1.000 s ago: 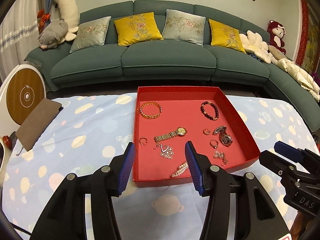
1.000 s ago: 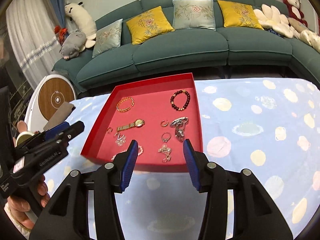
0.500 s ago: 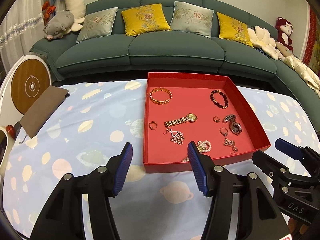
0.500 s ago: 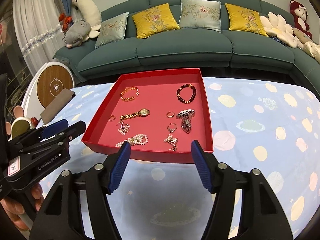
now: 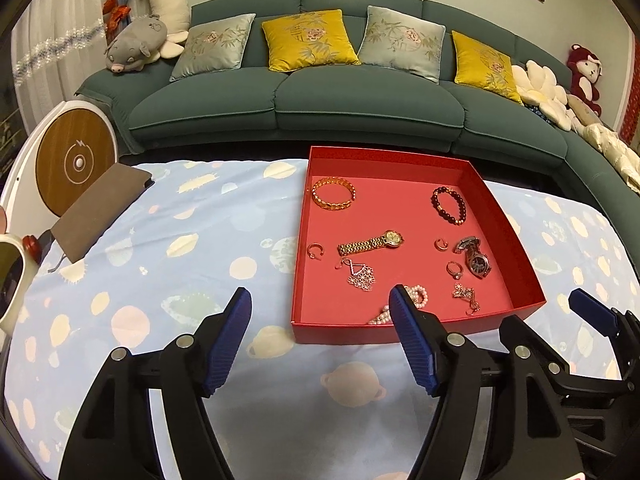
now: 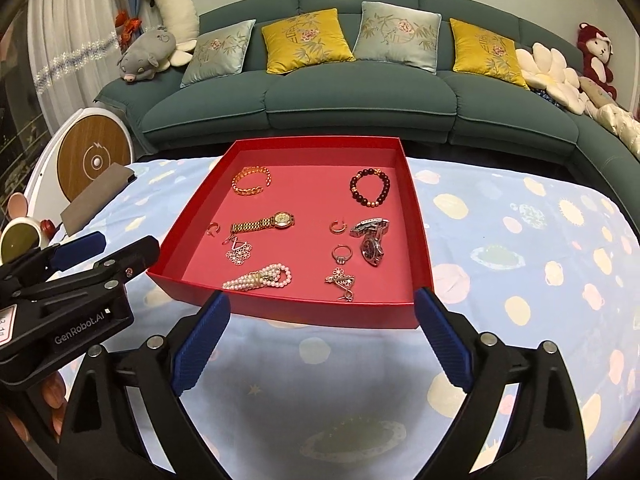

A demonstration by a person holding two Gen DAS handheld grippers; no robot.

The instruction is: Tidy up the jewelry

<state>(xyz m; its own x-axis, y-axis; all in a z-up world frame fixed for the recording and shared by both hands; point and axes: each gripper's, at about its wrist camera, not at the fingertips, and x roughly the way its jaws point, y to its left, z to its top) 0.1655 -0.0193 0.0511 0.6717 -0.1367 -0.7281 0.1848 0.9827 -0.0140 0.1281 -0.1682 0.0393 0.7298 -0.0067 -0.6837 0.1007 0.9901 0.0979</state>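
Observation:
A red tray [image 5: 340,330] [image 6: 320,312] sits on the patterned blue tablecloth. It holds a gold bracelet [image 6: 251,181], a dark bead bracelet [image 6: 370,187], a gold watch [image 6: 264,222], a silver watch [image 6: 372,238], a pearl bracelet [image 6: 258,277], rings, earrings and pendants. My left gripper [image 5: 320,338] is open and empty, in front of the tray's near left corner. My right gripper [image 6: 320,334] is open wide and empty, just in front of the tray's near edge. Each gripper also shows in the other's view: the right [image 5: 592,312], the left [image 6: 80,248].
A green sofa [image 5: 360,96] with cushions and plush toys stands behind the table. A brown notebook [image 5: 100,208] lies at the table's left edge, beside a round white-and-wood device [image 5: 76,160]. A cup [image 6: 20,240] stands at the far left.
Both grippers have pulled back from the tray and risen, so the whole tray now shows. Both pairs of jaws have opened wider. The jewelry has not moved.

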